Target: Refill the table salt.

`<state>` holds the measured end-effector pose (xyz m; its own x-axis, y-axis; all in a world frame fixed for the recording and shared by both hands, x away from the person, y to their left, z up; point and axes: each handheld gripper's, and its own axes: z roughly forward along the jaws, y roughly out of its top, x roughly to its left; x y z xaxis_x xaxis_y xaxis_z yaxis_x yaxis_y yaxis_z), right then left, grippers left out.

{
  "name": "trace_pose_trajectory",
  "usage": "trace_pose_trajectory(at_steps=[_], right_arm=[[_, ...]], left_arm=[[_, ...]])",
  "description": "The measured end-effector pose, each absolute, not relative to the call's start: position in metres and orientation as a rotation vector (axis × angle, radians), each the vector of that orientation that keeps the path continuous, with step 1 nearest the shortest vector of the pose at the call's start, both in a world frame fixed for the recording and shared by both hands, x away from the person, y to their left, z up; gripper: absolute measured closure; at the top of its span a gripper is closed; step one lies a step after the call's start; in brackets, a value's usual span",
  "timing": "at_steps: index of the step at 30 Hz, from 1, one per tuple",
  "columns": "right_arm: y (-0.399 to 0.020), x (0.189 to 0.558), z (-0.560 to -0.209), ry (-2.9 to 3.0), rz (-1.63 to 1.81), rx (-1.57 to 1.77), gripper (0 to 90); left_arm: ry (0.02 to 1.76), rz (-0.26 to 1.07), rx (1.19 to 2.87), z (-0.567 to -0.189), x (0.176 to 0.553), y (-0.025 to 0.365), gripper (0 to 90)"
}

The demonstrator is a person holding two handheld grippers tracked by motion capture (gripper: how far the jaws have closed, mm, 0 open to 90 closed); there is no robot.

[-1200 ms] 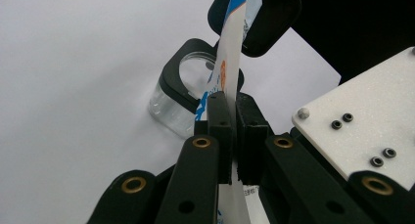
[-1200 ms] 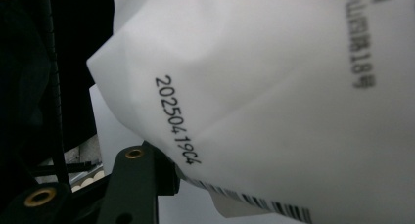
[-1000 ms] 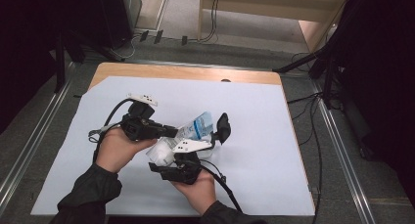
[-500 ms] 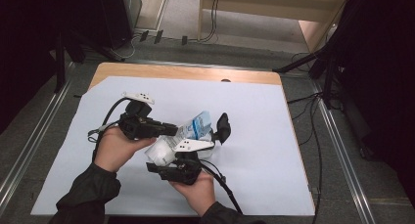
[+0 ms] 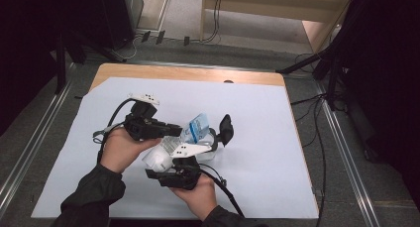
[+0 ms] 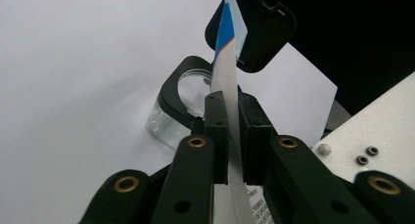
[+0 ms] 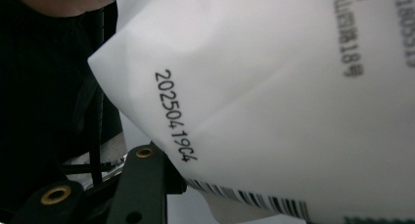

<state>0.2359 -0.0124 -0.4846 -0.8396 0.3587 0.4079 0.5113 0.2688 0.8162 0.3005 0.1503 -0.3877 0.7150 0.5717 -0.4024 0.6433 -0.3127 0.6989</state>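
**Two grippers hold a pouch above a small clear cup**

The surface (image 5: pixel 277 197) is a wooden tabletop under a large pale sheet, and both of the person's forearms come in from its near edge. Above the middle of the sheet, the white pouch (image 5: pixel 171 146) with a blue printed end hangs between the two tools, clear of the sheet. The left gripper (image 5: pixel 166 129) is closed on the pouch: in the left gripper view its jaws press flat on the thin edge of the pouch (image 6: pixel 230 101), which runs up between them. The right gripper (image 5: pixel 208 143) reaches forward from the near side beneath the pouch, its far jaw rising just past the blue end; the pouch's printed face (image 7: pixel 274 101) hangs close before its camera, and whether its jaws are pressing on anything I cannot tell. A small clear cup (image 6: pixel 169 119) stands on the sheet just beyond the left gripper's jaws, partly behind a black jaw.
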Motion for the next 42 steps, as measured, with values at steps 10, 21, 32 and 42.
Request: trace_pose_trajectory(at_steps=[10,21,32,42], right_arm=[[-0.019,0.240,-0.484,-2.387,-1.635,-0.853,60.3],[-0.022,0.242,-0.483,-2.332,-1.657,-0.887,60.4],[-0.026,0.244,-0.481,-2.291,-1.671,-0.916,60.4],[-0.025,0.244,-0.481,-2.290,-1.672,-0.919,59.6]], left_arm=[[0.937,-0.081,1.997,-0.390,0.308,0.144,88.5],[0.936,-0.097,1.986,-0.388,0.310,0.138,87.2],[0.935,-0.128,2.021,-0.382,0.304,0.147,80.5],[0.948,-0.100,2.043,-0.378,0.299,0.147,86.7]])
